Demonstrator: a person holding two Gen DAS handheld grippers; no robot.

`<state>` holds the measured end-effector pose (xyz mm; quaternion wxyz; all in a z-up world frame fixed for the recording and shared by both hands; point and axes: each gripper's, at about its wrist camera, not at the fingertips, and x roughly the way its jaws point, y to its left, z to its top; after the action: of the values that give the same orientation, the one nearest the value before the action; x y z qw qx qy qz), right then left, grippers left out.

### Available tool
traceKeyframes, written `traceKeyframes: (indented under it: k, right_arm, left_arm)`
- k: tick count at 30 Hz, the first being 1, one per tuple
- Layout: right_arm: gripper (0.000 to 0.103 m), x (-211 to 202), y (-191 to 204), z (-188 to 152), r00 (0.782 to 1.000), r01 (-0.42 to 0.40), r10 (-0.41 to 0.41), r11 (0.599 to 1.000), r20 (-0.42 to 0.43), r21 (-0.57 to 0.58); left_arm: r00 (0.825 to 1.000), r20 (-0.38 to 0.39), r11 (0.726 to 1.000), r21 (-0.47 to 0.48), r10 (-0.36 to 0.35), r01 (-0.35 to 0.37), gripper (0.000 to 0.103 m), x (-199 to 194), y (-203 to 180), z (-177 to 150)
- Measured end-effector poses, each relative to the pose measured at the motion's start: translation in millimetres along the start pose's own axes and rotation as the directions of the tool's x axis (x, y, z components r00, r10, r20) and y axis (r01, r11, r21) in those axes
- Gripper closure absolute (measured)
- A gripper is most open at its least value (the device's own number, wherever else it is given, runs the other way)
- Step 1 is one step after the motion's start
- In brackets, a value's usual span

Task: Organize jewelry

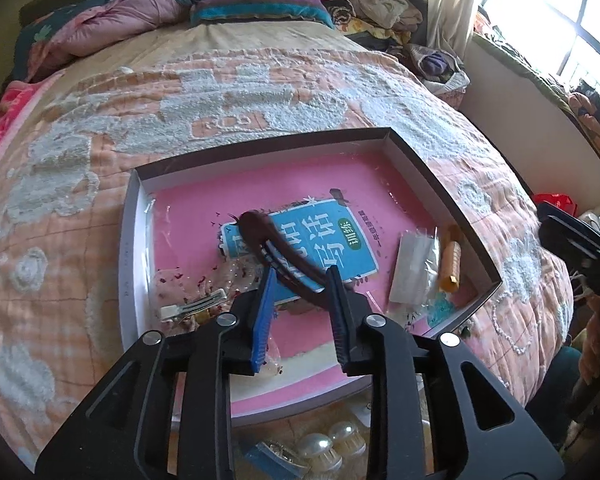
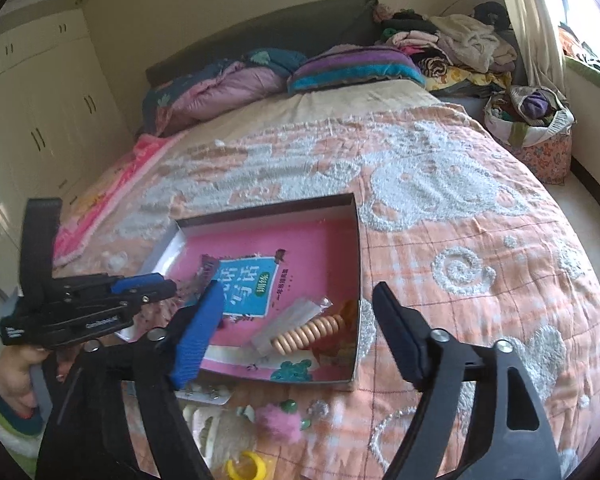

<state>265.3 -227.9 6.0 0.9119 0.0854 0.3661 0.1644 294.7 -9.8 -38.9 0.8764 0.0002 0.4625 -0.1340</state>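
Brown hair clip (image 1: 284,250) lies between the left hand-held gripper (image 1: 302,280) fingers — jaws (slightly) parted.

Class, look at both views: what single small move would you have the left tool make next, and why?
Probably lift the left tool straight up and back. The brown hair clip already lies in the box, on the pink book, and the tool's fingers stand apart around its near end without pinching it. Other pieces, like the pearl clips, still wait outside the box.
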Motion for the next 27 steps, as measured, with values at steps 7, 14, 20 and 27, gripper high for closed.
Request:
traceKeyframes:
  k: [7,14,20,27]
  right_arm:
    - [0.013,-35,0,1,0.998,0.008,-0.009,1.0,0.068,0.02]
    - [0.009,-66,1,1,0.993,-0.021,0.016,0.999,0.119,0.039]
    - [0.008,-90,7,2,0.986,-0.019,0.015,1.0,0.164,0.022]
    - [0.006,-119,17,9,0.975,-0.02,0.02,1.0,0.22,-0.002]
  left_arm:
    - [0.999,0.027,1.0,0.014,0.026,-0.027,0.063,-19,-5,-1]
    - [0.994,0.092,0.998,0.012,0.058,-0.059,0.033,-55,-9,1]
    - [0.987,0.155,0.999,-0.031,0.046,-0.041,0.009,-88,-8,1]
    - [0.975,0.215,0.997,-0.054,0.064,-0.053,0.009,-123,-7,1]
